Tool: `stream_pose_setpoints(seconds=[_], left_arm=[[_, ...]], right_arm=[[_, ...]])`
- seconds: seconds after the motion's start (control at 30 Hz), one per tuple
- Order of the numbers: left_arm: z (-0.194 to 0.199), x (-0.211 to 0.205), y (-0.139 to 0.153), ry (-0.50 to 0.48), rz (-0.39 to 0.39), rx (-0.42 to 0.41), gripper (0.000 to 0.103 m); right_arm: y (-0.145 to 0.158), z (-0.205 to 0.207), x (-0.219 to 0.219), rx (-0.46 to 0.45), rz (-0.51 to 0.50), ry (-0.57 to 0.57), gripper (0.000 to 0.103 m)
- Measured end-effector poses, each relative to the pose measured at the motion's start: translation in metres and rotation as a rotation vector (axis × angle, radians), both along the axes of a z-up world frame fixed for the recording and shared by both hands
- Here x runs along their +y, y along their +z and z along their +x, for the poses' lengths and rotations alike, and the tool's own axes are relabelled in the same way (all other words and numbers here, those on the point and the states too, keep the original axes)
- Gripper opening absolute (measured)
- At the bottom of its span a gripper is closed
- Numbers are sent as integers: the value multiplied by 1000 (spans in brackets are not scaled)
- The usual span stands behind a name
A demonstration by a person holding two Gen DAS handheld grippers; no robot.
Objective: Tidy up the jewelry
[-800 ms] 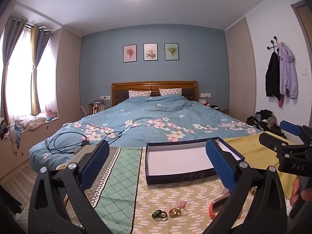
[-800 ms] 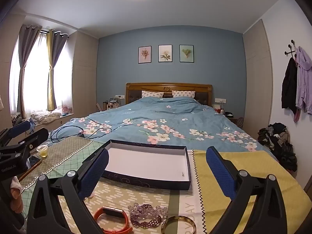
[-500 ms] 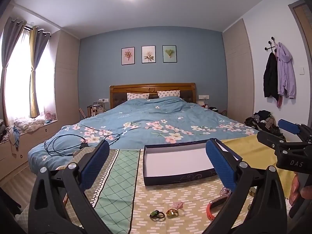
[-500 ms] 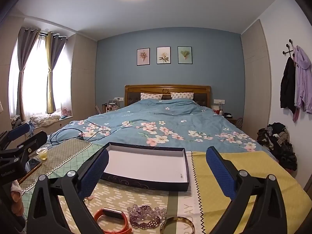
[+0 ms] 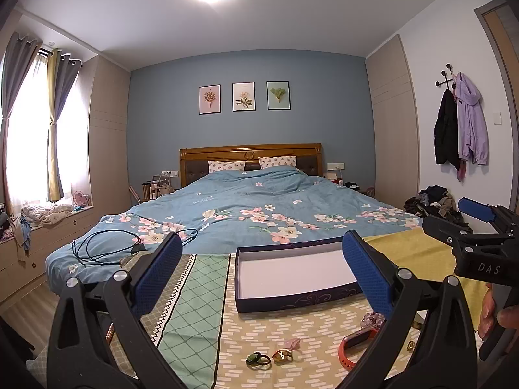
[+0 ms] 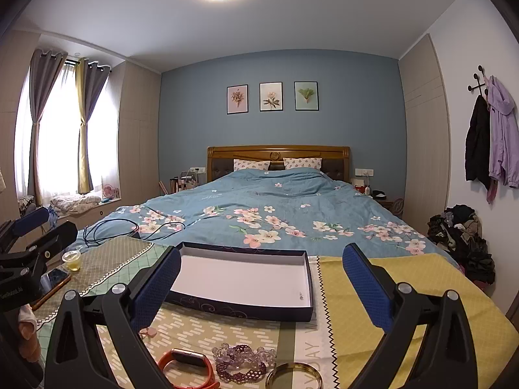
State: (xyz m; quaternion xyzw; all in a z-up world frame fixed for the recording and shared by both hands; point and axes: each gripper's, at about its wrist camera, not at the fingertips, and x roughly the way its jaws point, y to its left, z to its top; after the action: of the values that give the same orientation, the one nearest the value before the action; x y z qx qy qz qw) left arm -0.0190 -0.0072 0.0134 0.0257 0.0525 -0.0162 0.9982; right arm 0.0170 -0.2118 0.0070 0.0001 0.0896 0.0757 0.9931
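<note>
Both tongs, left tongs (image 5: 259,272) and right tongs (image 6: 261,275), are hovering spread and empty; I'm lining up the empty box (image 6: 240,278) beyond the rings (image 5: 269,358) and bracelets (image 6: 240,361).

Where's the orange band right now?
In the right wrist view the orange band lies on the patterned cloth at the bottom edge, left of the purple bead bracelets and nearer the camera than the open box.

An empty navy box (image 6: 246,309) sits open; before it lie rings (image 5: 258,359), orange band (image 6: 185,368), beaded bracelets (image 6: 241,361), gold bangle (image 6: 293,376).
</note>
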Motion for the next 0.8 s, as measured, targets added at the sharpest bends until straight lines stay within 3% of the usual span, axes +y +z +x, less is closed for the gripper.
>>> stream_pose_setpoints(seconds=[0.8], left_arm=[[-7, 3, 0, 1, -16, -7, 97]], right_arm=[[2, -6, 4, -44, -5, 2, 96]])
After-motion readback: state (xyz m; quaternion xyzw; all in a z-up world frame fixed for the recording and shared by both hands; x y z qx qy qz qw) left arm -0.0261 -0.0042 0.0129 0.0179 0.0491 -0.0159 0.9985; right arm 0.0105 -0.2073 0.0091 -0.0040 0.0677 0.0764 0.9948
